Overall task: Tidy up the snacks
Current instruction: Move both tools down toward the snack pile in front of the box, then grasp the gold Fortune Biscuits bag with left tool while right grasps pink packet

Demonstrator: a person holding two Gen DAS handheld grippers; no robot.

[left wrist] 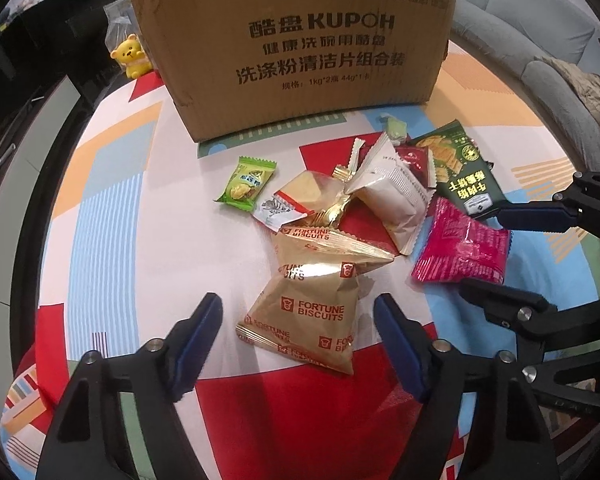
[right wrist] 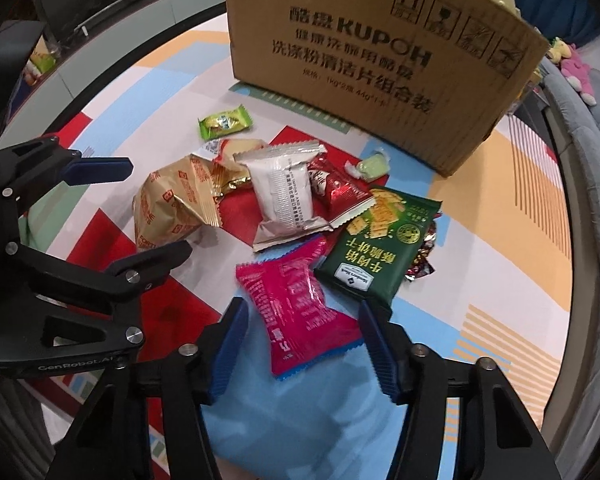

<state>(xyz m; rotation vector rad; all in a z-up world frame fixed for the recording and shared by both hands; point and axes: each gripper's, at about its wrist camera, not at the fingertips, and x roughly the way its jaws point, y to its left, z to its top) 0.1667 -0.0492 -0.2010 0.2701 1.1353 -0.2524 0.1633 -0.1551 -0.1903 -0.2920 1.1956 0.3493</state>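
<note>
Left wrist view: your left gripper has its fingers spread wide, empty, straddling the gold biscuit packet, long axis toward 1 o'clock. Right wrist view: your right gripper, fingers likewise open, brackets the pink packet, long axis 11 to 5 o'clock. Cardboard box stands at 12 o'clock on the worktop.

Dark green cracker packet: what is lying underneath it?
A crinkled foil wrapper pokes out from under the right edge of the dark green cracker packet, and a red packet has a corner tucked beneath its top. Anything else under it is covered.
</note>
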